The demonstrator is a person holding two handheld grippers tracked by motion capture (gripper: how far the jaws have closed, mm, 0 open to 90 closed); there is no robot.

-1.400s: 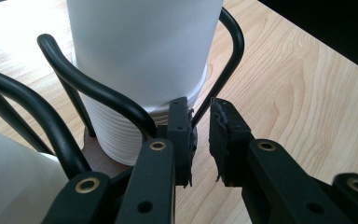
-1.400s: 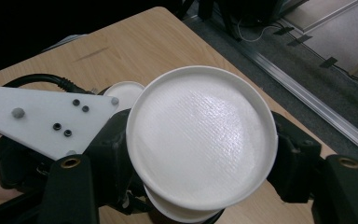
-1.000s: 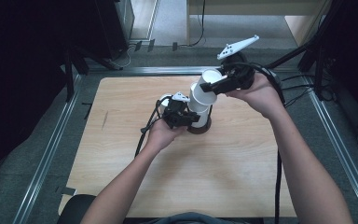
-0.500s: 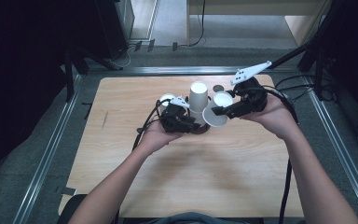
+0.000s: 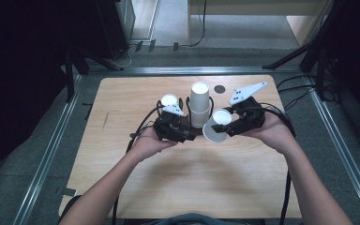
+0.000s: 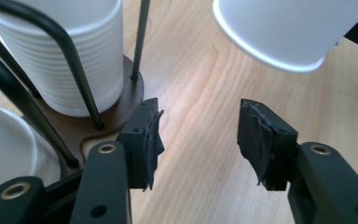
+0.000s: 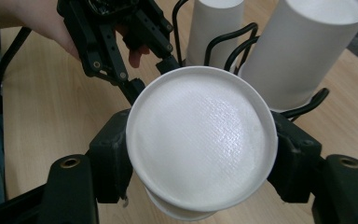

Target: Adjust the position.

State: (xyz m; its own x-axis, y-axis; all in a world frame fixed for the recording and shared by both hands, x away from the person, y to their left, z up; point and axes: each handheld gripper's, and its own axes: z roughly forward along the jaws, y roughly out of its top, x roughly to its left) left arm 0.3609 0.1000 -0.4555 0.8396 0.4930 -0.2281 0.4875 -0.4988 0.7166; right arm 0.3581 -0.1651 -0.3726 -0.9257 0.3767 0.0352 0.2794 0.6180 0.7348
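Now, on my wooden surface point(image 5: 122, 187) the wire cup holder point(image 5: 193, 133) stands mid-surface with its cup stack point(image 5: 199, 105). My right gripper point(image 5: 221, 128) has a single paper cup point(image 5: 216, 125) clamped between its jaws, tilted, just beside the stack. My left gripper point(image 6: 198, 135) jaws have just been opening, half wide, nothing between them, near the holder's base. I judge the cup freshly separated; next it needs setting upright, clear of the holder.
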